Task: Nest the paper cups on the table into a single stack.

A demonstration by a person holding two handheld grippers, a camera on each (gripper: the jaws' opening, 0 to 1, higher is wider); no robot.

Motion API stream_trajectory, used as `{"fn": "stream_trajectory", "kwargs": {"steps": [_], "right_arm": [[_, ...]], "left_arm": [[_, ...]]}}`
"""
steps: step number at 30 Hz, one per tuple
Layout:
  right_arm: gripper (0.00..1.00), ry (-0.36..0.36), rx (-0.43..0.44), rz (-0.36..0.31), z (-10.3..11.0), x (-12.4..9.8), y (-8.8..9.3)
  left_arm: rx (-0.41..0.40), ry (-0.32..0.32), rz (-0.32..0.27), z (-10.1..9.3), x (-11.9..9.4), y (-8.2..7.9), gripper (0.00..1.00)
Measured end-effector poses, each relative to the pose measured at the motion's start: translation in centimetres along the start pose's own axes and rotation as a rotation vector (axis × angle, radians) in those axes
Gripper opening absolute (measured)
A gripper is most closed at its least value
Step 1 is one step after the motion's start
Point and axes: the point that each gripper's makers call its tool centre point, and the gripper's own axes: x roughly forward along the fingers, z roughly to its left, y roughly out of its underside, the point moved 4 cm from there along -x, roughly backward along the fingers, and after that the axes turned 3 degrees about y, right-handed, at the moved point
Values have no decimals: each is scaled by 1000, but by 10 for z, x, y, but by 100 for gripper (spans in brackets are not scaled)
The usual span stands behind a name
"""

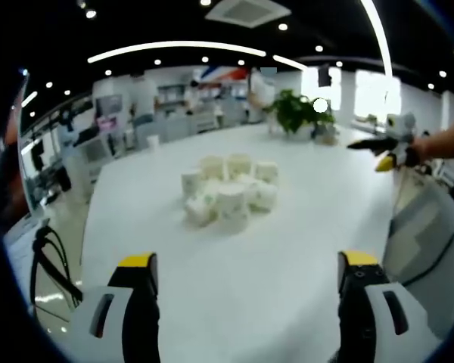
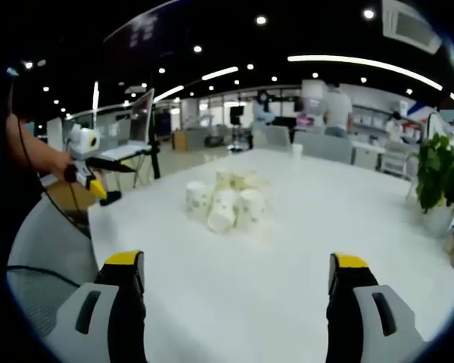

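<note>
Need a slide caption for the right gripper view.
Open right gripper faces a loose cluster of paper cups on the white table.

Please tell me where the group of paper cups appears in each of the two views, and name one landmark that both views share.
Left gripper view: the paper cups sit just above the middle of the picture, on the white table.
Right gripper view: the paper cups sit a little above the middle, on the same table.
Shared landmark: the green potted plant, at the right edge in the right gripper view.

Paper cups [image 1: 228,193] clustered mid-table [image 1: 287,257], plant [image 1: 296,111] behind.
</note>
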Motion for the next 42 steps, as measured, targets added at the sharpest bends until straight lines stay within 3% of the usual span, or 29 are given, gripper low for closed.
{"fn": "stream_trajectory", "kwargs": {"steps": [8, 12, 18, 42], "right_arm": [[100, -1, -6, 12, -2, -5, 3], [100, 7, -5, 13, -4, -8, 5], [100, 17, 0, 19, -7, -10, 7], [100, -28, 7, 25, 5, 5, 4]], "left_arm": [[-10, 7, -13, -3, 7, 7, 98], [-69, 5, -10, 0, 13, 12, 96], [-92, 14, -5, 1, 25, 17, 96], [-39, 73, -8, 6, 78, -10, 88]]}}
